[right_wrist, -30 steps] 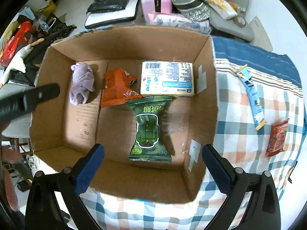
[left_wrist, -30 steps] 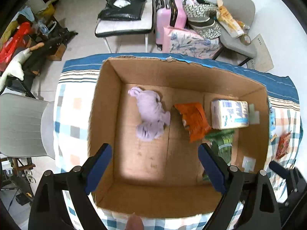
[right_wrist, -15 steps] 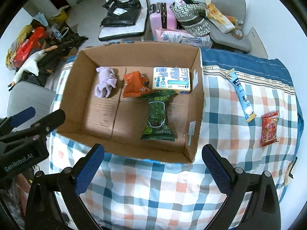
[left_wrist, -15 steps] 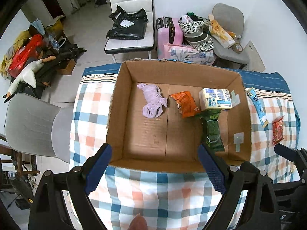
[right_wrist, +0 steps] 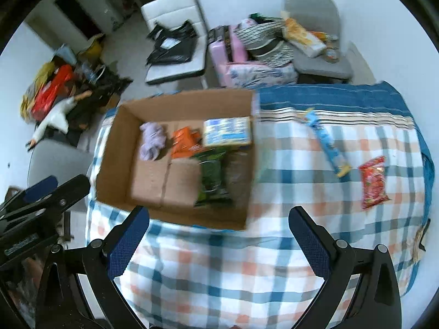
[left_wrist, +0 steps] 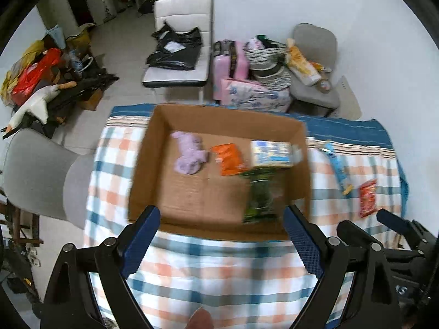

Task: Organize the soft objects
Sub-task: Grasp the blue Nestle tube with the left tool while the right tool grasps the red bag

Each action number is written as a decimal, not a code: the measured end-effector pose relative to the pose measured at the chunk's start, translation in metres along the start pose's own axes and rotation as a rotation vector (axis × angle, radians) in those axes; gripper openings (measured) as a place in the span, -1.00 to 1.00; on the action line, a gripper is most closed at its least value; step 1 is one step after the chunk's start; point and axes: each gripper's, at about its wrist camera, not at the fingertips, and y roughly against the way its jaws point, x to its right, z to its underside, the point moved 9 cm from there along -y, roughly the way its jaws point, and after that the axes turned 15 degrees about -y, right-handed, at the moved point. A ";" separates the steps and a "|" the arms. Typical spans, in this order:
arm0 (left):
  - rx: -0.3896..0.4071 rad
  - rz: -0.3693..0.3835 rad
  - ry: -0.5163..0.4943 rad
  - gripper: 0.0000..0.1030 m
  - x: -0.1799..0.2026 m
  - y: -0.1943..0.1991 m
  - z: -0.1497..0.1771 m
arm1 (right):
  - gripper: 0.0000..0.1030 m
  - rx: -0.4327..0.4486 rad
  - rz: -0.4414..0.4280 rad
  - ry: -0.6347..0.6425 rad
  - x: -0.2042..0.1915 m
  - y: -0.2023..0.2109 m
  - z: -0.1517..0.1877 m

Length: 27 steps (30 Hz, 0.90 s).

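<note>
Both grippers have pulled back and up from the open brown cardboard box, so I now see the whole checked tablecloth. Left gripper wide, empty; right gripper likewise. Inside, at ten o'clock, the limp lilac cloth toy: light, pinch mid-body. At three o'clock, the long blue sachet and crinkly red packet, with open cloth around them.

Behind the bed you see a white chair at upper centre, a black bag lying on its seat. Just right of it stands a pink suitcase; a grey chair piled with clutter sits at upper right. At upper left, a toy goose lies beside a red bag.
</note>
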 end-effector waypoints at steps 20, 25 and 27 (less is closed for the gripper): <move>-0.314 0.274 -0.061 0.78 0.260 -0.178 -0.103 | 1.00 -0.036 0.244 -0.274 0.326 -0.044 -0.104; -0.431 0.310 0.008 0.78 0.279 -0.237 -0.104 | 1.00 -0.126 0.245 -0.270 0.356 -0.093 -0.109; -0.471 0.313 0.032 0.78 0.286 -0.256 -0.102 | 1.00 -0.157 0.242 -0.271 0.361 -0.109 -0.109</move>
